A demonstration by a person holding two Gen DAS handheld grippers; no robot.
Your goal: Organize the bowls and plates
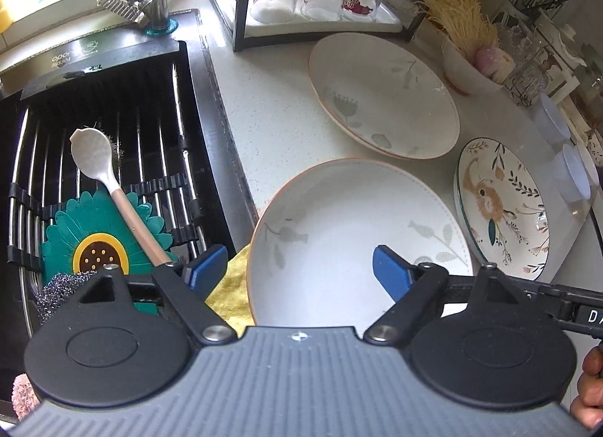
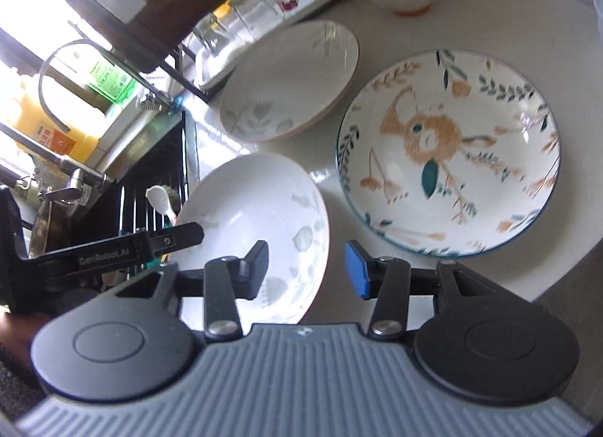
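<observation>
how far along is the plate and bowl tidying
Done: nothing looks stacked yet; the near plate, far plate and patterned plate lie apart on the counter. In hand: both tools straddle the near plate's rim, left tool and right tool, neither gripping. Left: all three plates and the filled bowl.

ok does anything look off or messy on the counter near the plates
Nothing looks broken or spilled. The one odd spot: the near white plate sits tilted, its left rim propped on a yellow cloth at the sink's edge. The far white plate and the squirrel plate lie flat.
</observation>
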